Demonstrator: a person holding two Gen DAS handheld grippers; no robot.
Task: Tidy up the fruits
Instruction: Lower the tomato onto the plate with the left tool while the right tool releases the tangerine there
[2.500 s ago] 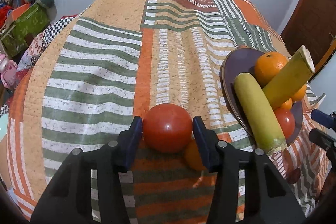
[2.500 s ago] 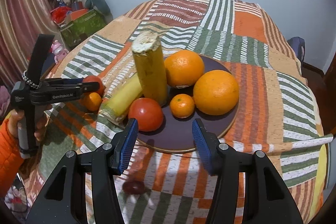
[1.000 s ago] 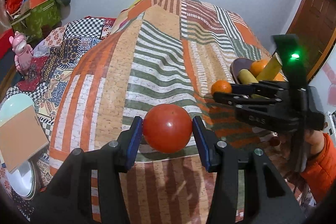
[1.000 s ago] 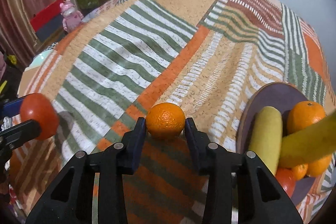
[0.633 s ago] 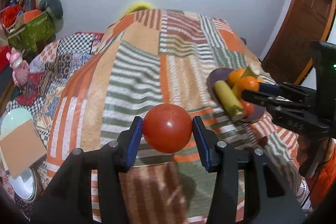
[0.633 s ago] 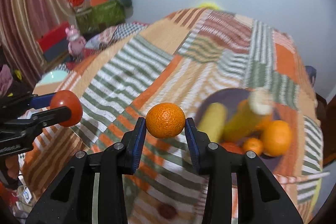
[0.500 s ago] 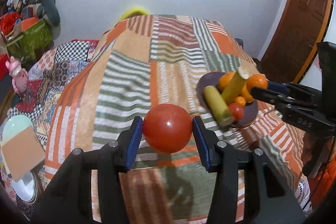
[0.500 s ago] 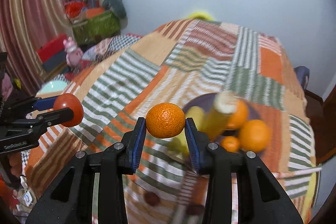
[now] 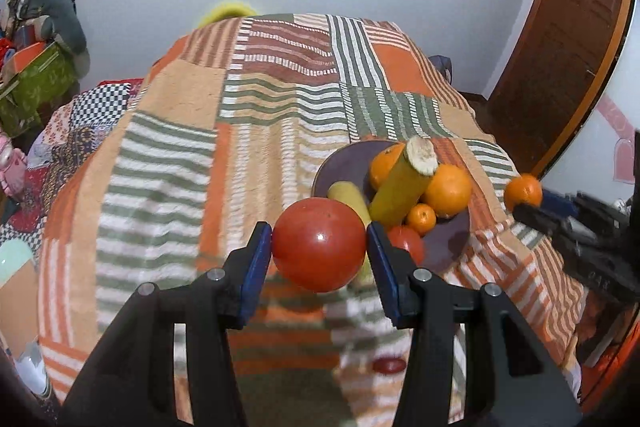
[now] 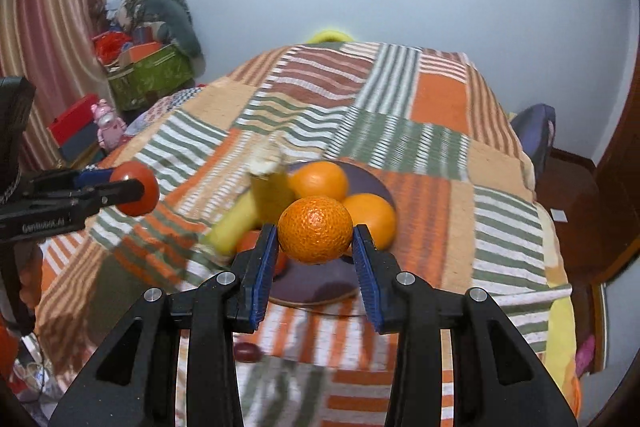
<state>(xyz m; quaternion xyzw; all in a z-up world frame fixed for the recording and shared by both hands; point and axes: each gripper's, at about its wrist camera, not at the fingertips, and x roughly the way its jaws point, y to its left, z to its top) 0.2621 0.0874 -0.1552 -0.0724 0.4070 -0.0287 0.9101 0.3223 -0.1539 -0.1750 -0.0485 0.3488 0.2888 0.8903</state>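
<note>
My left gripper point(image 9: 319, 247) is shut on a red tomato point(image 9: 319, 243) and holds it in the air above the bed, just left of the dark plate point(image 9: 344, 163). My right gripper point(image 10: 315, 231) is shut on a small orange point(image 10: 315, 229) and holds it above the plate's near side point(image 10: 320, 291). The plate carries two large oranges point(image 9: 448, 190), a small mandarin point(image 9: 420, 218), a tomato point(image 9: 406, 243) and two yellow banana pieces point(image 9: 400, 187). The right gripper with its orange shows at the right edge of the left wrist view point(image 9: 523, 190). The left gripper with its tomato shows at the left of the right wrist view point(image 10: 136, 193).
A patchwork striped blanket point(image 9: 280, 115) covers the bed. A small dark red fruit point(image 10: 247, 351) lies on the blanket near the front edge. Boxes and toys point(image 10: 148, 67) stand on the floor to the left. A wooden door point(image 9: 568, 59) is at the right.
Both grippers have risen and swung toward the plate with their fruits. The tomato now hangs near the plate's left side, the orange over its near side.
</note>
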